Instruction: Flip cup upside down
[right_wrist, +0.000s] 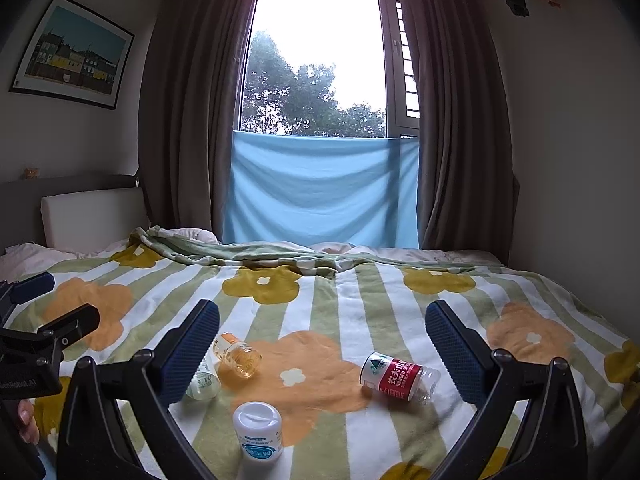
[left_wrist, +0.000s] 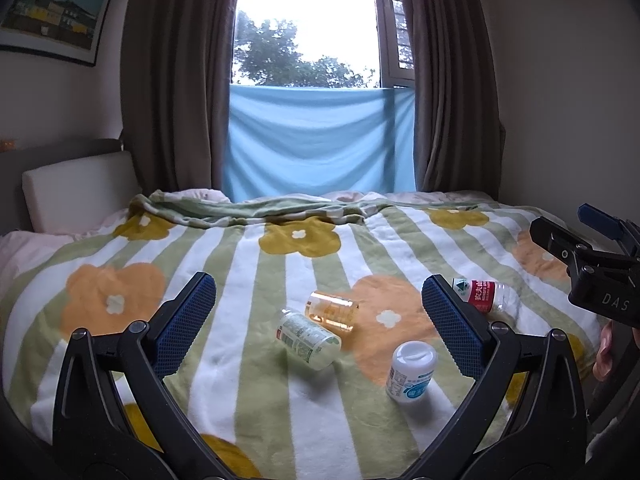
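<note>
An amber see-through cup [left_wrist: 332, 310] [right_wrist: 239, 356] lies on its side on the flowered blanket [left_wrist: 248, 272] [right_wrist: 360, 304], touching nothing but the cloth. My left gripper [left_wrist: 322, 322] is open and hovers short of the cup, which shows between its blue pads [left_wrist: 188, 316]. My right gripper [right_wrist: 324, 346] is also open and empty, with the cup just inside its left finger [right_wrist: 196, 344]. Each gripper shows at the edge of the other's view: the right gripper [left_wrist: 572, 224] and the left gripper [right_wrist: 60, 300].
A pale green-labelled bottle [left_wrist: 308, 340] [right_wrist: 204, 384] lies right beside the cup. A white jar [left_wrist: 412, 376] [right_wrist: 258, 432] stands nearer, and a red-labelled water bottle [left_wrist: 486, 300] [right_wrist: 396, 376] lies to the right. Rumpled bedding, a headboard [left_wrist: 76, 192], curtains and a window are behind.
</note>
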Tool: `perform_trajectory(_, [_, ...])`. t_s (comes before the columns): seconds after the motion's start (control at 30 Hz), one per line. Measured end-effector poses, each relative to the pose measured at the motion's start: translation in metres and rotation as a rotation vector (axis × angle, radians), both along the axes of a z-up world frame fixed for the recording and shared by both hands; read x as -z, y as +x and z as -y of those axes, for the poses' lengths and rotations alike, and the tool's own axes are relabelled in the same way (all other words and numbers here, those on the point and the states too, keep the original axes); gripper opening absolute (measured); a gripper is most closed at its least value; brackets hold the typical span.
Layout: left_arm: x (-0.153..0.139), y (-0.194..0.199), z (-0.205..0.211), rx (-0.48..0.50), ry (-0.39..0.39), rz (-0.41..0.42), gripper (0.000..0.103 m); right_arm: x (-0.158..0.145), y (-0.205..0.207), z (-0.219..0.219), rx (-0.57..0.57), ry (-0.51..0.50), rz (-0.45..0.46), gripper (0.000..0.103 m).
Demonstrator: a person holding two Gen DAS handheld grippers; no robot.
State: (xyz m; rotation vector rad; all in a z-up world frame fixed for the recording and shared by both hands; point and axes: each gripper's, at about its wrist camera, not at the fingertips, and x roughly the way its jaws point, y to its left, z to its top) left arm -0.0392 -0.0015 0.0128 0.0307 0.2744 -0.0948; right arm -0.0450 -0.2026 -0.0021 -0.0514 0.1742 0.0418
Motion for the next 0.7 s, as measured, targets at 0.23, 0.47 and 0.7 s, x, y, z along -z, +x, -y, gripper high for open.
perform_trajectory(0.23, [0.0002, -0.0002, 0.0012, 0.004, 0.005, -0.001, 0.103, 0.0038, 0.001, -0.0026, 0.008, 0.01, -0.006, 0.103])
perform_trajectory(0.47, [0.0001, -0.0003, 0.0016, 0.004, 0.004, 0.0, 0.103, 0.0032, 0.0008, 0.0013, 0.008, 0.009, -0.006, 0.103])
perform_trajectory(0.7, [0.0015, -0.0001, 0.0022, 0.005, 0.004, -0.003, 0.103, 0.0034, 0.0013, 0.0005, 0.009, 0.008, -0.007, 0.103])
